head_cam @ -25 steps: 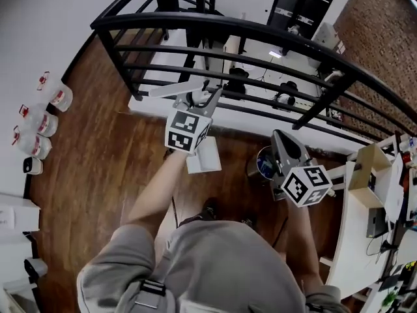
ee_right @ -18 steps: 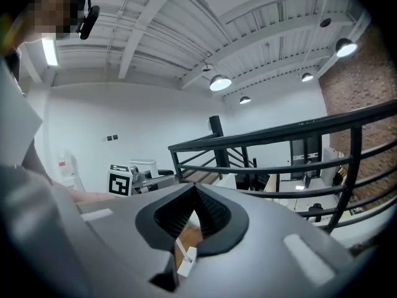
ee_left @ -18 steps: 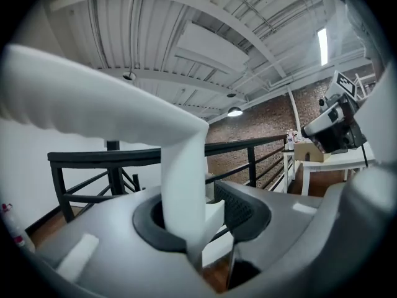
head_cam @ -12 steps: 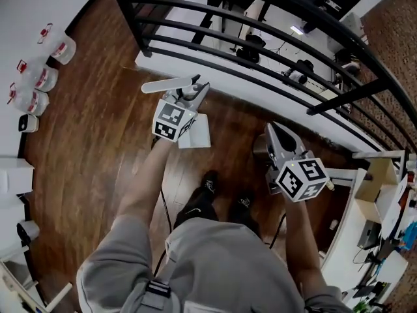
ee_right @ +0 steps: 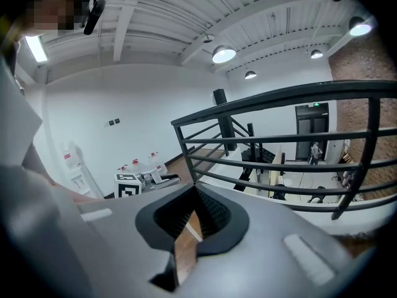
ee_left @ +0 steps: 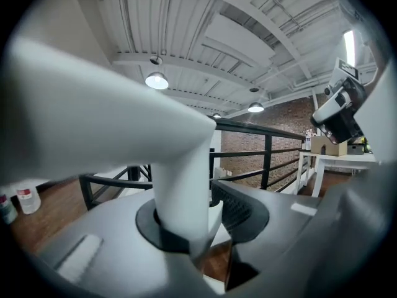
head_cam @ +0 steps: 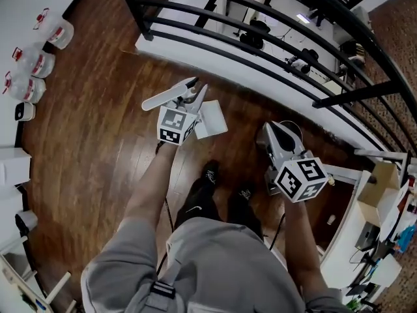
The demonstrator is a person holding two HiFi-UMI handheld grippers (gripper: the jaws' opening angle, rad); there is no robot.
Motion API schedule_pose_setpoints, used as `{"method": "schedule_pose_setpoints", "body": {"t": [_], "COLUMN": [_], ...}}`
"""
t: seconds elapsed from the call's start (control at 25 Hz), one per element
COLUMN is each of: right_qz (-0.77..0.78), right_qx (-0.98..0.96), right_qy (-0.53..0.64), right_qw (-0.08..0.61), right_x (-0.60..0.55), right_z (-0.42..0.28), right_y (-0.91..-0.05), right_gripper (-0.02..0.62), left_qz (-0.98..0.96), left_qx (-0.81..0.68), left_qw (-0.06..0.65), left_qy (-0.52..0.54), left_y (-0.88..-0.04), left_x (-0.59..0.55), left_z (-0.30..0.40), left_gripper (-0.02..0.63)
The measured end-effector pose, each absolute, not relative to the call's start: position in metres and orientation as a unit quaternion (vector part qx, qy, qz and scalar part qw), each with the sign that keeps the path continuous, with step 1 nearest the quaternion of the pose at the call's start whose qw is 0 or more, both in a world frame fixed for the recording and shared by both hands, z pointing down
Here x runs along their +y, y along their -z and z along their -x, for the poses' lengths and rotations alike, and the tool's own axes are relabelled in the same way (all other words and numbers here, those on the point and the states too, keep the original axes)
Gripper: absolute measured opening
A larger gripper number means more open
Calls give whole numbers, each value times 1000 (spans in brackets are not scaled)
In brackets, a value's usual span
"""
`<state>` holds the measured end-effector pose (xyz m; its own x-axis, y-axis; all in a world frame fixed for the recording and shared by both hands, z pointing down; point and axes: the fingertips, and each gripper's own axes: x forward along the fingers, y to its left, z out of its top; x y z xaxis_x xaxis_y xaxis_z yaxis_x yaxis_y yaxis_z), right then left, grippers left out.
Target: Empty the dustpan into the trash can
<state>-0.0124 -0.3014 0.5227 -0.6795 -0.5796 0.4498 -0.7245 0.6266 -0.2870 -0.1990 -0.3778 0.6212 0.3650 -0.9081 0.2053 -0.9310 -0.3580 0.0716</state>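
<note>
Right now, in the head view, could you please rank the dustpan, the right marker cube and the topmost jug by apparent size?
1. dustpan
2. right marker cube, which looks larger because it is nearer the camera
3. topmost jug

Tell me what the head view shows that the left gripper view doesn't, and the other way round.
Only the head view shows the person's shoes and the marker cube on the left gripper. Only the left gripper view shows the ceiling lamps overhead. Both show the white dustpan handle between the left gripper's jaws, which have just been closing on it, plus the black railing and the wood floor.
</note>
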Motion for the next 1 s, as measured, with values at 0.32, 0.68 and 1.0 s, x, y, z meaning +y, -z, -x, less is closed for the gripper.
{"method": "schedule_pose_setpoints", "body": {"t": [0.32,0.68,1.0], "right_qz": [-356,-339,-337], "right_qx": [-892,-898,-903], "right_qy": [-227,-229,-218], "right_qw": [163,163,154], "right_x": [-305,-302,-297], "right_z": [23,30,28], "right_y": [-521,-519,-503], "right_gripper": [0,0,0], "left_qz": [-795,-762,-726], "left_qx": [-594,-627,-646], "left_qw": [107,128,203], "left_qy": [-60,-97,-120], "left_y": [-639,-662,-688], "left_x": [-356,-330,-303], "left_z": [220,239,247], "left_gripper": [94,277,413]}}
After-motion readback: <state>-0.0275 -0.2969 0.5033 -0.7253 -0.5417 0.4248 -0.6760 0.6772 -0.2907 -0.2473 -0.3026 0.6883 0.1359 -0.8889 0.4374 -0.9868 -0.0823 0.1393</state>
